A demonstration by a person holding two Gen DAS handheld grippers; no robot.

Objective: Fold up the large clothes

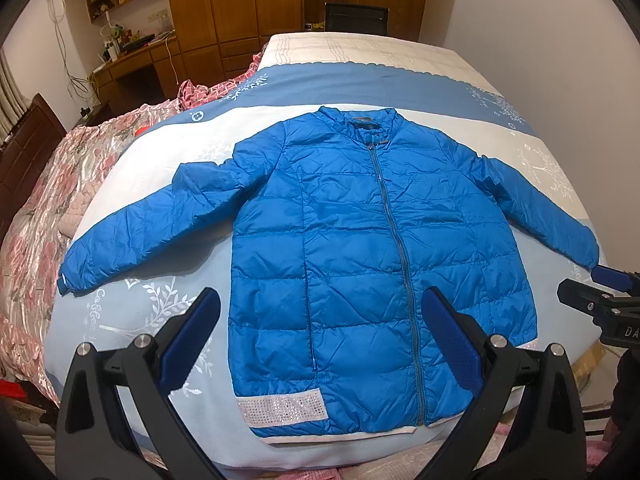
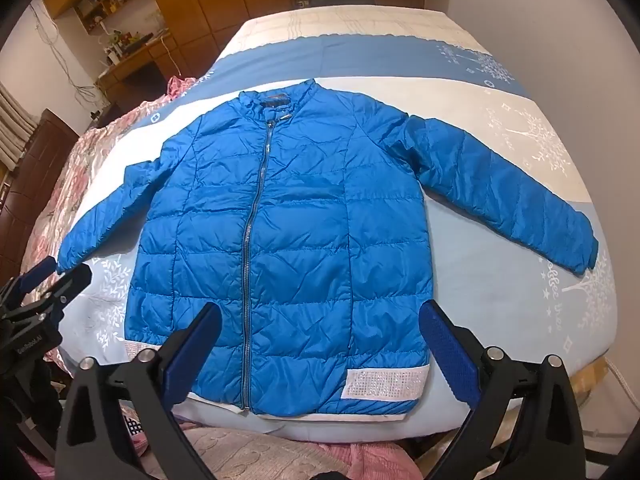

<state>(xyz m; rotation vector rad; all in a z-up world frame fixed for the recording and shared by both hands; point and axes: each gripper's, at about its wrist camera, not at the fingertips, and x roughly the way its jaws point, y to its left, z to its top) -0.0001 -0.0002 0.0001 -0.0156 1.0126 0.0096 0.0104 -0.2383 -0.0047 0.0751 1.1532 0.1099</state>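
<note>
Both hand-held grippers released: left, right | jacket spread beneath, untouched

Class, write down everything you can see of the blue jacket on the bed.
The blue jacket is a puffy quilted one with a shiny, creased shell that looks like nylon. It lies flat, front up, on the bed cover, collar away from the cameras, both sleeves spread out and angled down. A grey zip is closed up the front. A pale band of sparkly studs sits near each hem corner. Only the bed cover touches it; both grippers hover open above the hem.
</note>
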